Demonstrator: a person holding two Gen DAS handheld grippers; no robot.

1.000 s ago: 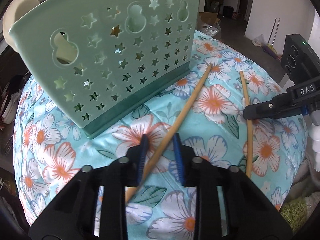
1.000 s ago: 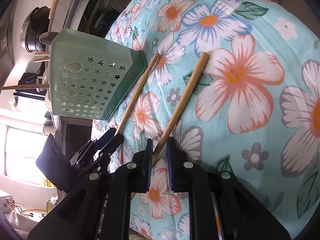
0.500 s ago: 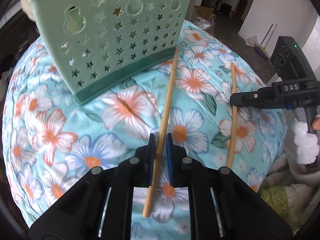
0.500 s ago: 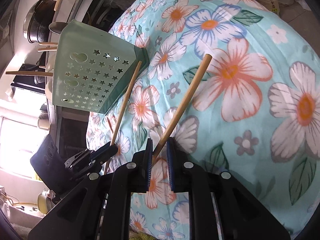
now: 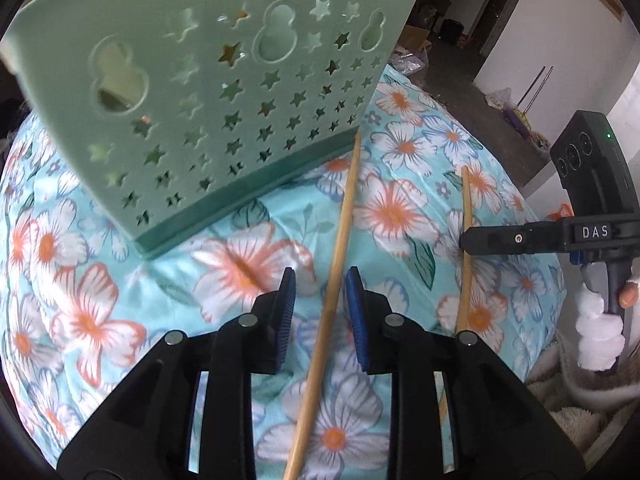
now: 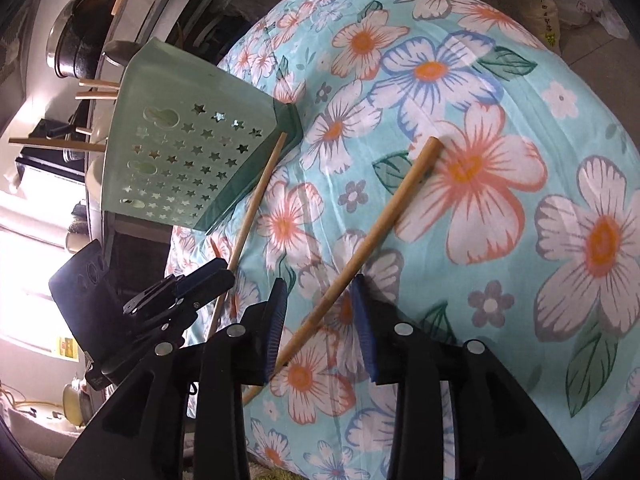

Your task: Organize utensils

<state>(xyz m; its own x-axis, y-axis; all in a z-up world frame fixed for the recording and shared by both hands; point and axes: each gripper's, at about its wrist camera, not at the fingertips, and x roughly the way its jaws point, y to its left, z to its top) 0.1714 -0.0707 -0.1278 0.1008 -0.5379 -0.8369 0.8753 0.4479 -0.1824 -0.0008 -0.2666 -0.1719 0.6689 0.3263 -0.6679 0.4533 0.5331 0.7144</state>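
Note:
Two wooden chopsticks lie on the floral cloth point(image 5: 400, 208). One chopstick point(image 5: 340, 248) runs between the blue pads of my left gripper point(image 5: 320, 312), its far tip at the corner of the green star-pierced utensil holder point(image 5: 224, 92). The jaws are opening and the pads stand off the stick. The other chopstick point(image 6: 384, 216) passes between the pads of my right gripper point(image 6: 320, 320), whose jaws are also opening, with a gap on the left side. Each view shows the other gripper: the right gripper point(image 5: 466, 240) and the left gripper point(image 6: 216, 276).
Wooden handles point(image 6: 96, 92) stick out of the holder point(image 6: 188, 152). Dark pots point(image 6: 76, 40) stand on a counter behind it. The cloth-covered top curves down at its edges. A towel point(image 5: 580, 412) lies at the lower right, and a bandaged hand point(image 5: 600, 320) holds the right gripper.
Half a second ago both grippers were shut on their chopsticks; now both pairs of pads stand apart. The left chopstick has swung from slanted to pointing at the holder's corner.

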